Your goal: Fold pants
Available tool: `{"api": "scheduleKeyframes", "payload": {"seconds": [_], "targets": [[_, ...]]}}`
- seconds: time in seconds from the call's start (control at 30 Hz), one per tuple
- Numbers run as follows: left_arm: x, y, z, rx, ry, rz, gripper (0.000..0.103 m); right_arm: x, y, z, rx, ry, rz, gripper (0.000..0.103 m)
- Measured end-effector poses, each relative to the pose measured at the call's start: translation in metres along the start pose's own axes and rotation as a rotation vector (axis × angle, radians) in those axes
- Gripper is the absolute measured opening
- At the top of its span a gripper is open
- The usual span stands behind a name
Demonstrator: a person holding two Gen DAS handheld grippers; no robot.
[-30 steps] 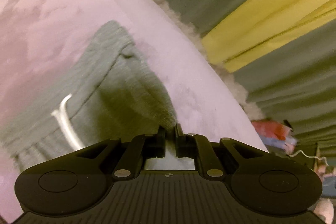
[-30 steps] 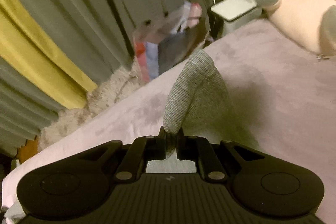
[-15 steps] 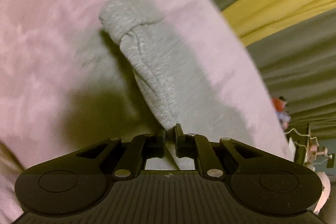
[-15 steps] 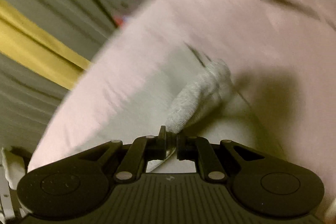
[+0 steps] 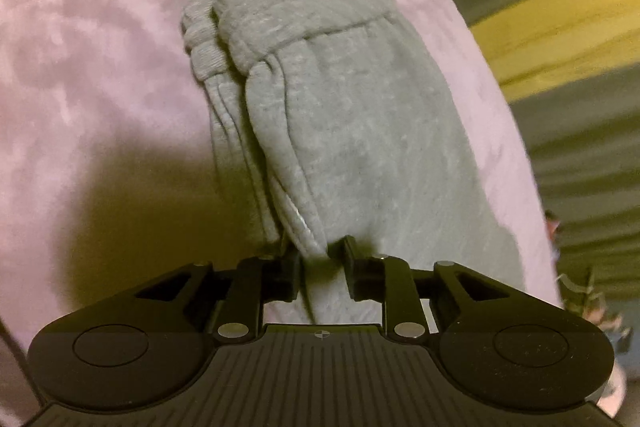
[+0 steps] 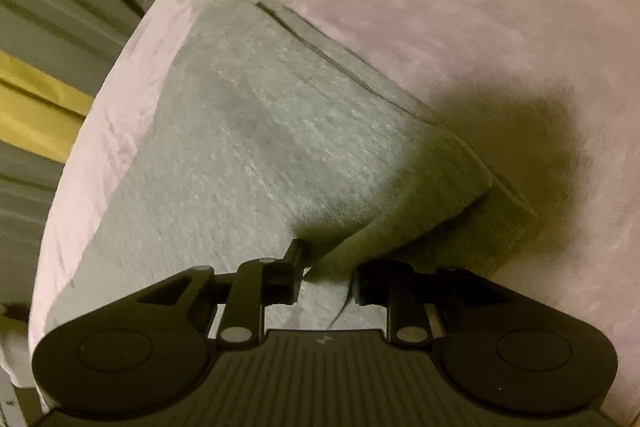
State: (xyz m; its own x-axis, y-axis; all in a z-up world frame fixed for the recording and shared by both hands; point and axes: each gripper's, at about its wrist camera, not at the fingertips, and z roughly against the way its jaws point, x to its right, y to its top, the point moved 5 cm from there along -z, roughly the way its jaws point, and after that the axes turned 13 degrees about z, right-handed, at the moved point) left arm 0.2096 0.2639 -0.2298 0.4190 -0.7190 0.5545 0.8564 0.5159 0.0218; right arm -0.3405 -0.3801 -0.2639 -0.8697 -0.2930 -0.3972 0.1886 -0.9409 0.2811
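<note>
Grey sweatpants point(image 5: 344, 115) lie folded on a pink bed cover point(image 5: 92, 39). In the left wrist view the bunched waistband end points away, and my left gripper point(image 5: 320, 259) has its jaws slightly parted with a fold of the pants between the fingertips. In the right wrist view the pants point(image 6: 240, 147) lie flat in layers with a folded corner at the right. My right gripper point(image 6: 326, 263) also has its jaws slightly parted around an edge of the fabric, low over the bed.
The pink bed cover point(image 6: 460, 7) spreads all around the pants. Grey-green curtains with a yellow stripe point(image 5: 560, 39) hang beyond the bed edge; they also show in the right wrist view point(image 6: 36, 107). Some clutter point(image 5: 592, 307) lies past the bed at the right.
Both grippers have come down from holding the pants up and laid them folded on the bed. Both jaws have widened from tightly shut to slightly parted.
</note>
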Motion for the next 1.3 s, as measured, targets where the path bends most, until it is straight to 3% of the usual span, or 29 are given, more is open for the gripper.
{"api": "scheduleKeyframes", "payload": {"seconds": [0.3, 0.37, 0.43, 0.57, 0.87, 0.97, 1.03, 1.13, 1.17, 1.23, 1.27, 1.3], "targets": [[-0.012, 0.018, 0.002, 0.022, -0.053, 0.092, 0.024, 0.019, 0.002, 0.005, 0.016, 0.087, -0.088, 0.024], [-0.012, 0.016, 0.003, 0.037, -0.031, 0.068, 0.018, 0.021, 0.0, 0.007, 0.026, 0.099, -0.114, 0.024], [-0.01, 0.014, 0.005, 0.047, -0.019, 0.056, 0.014, 0.019, 0.001, 0.008, 0.051, 0.084, -0.113, 0.022], [-0.012, 0.013, 0.013, 0.048, -0.024, 0.082, 0.011, 0.014, 0.0, 0.021, 0.087, 0.008, -0.047, 0.006], [-0.024, 0.015, 0.045, 0.09, -0.014, 0.076, 0.009, 0.008, -0.02, 0.073, 0.2, -0.05, 0.016, 0.005], [-0.03, 0.015, 0.048, 0.12, 0.021, 0.046, 0.007, 0.01, -0.029, 0.076, 0.185, -0.109, 0.037, 0.005], [-0.037, 0.017, 0.046, 0.136, 0.082, 0.023, 0.006, 0.012, -0.03, 0.066, 0.162, -0.138, 0.05, 0.005], [-0.04, 0.013, 0.05, 0.178, 0.165, -0.043, 0.006, 0.017, -0.03, 0.04, 0.113, -0.258, 0.121, 0.011], [-0.035, 0.01, 0.057, 0.208, 0.177, -0.08, 0.006, 0.017, -0.029, 0.039, 0.12, -0.32, 0.146, 0.019], [-0.015, 0.0, 0.075, 0.283, 0.177, -0.197, 0.009, 0.015, -0.026, 0.047, 0.141, -0.408, 0.161, 0.023], [0.0, -0.007, 0.081, 0.31, 0.172, -0.268, 0.012, 0.01, -0.023, 0.055, 0.151, -0.47, 0.184, 0.033], [0.016, -0.016, 0.085, 0.329, 0.162, -0.344, 0.02, 0.003, -0.02, 0.061, 0.167, -0.513, 0.207, 0.035]]}}
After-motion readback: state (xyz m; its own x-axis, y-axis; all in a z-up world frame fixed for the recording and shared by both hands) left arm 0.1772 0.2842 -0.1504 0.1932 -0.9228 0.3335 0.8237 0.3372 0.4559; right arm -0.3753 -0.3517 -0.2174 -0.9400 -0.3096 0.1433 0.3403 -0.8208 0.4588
